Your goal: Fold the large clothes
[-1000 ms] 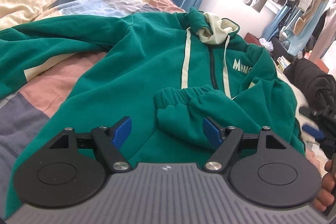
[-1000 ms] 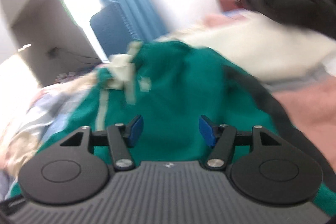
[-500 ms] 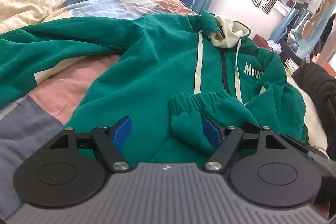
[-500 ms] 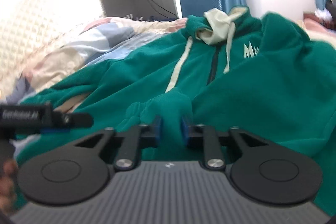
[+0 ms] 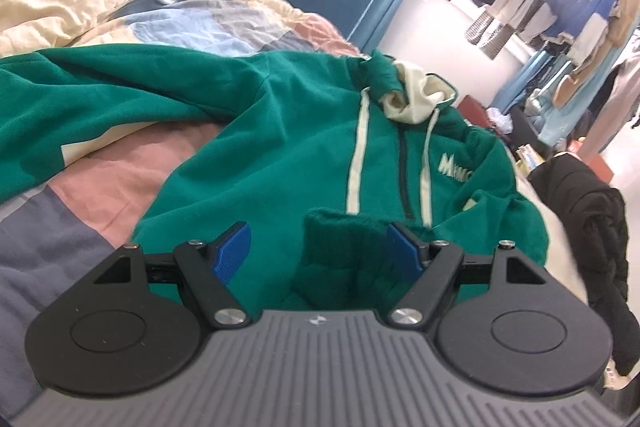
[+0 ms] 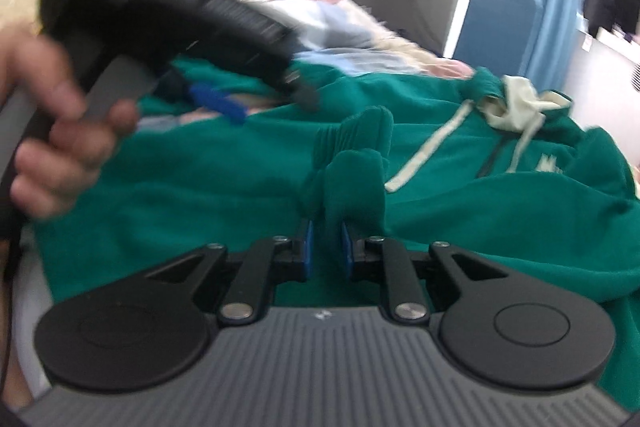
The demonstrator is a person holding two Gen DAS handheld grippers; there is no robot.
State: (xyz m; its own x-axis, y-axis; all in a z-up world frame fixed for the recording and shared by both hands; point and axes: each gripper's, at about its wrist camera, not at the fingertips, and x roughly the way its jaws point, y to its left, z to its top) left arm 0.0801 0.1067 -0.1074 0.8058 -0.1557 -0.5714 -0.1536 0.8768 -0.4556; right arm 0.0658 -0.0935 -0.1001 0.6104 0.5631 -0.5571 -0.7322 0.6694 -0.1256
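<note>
The right tool (image 6: 325, 245) had just closed and was clamped on the cuff (image 6: 352, 179) of a green hoodie (image 5: 280, 147). The left tool (image 5: 318, 251) stood apart, empty, with that raised cuff (image 5: 340, 247) against its right finger. The hoodie lay face up on the bed (image 5: 92, 195), its other sleeve (image 5: 80, 99) stretched out to the side.

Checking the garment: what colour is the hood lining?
Cream, inside the green hoodie's hood lining; clearest in left wrist view.
</note>
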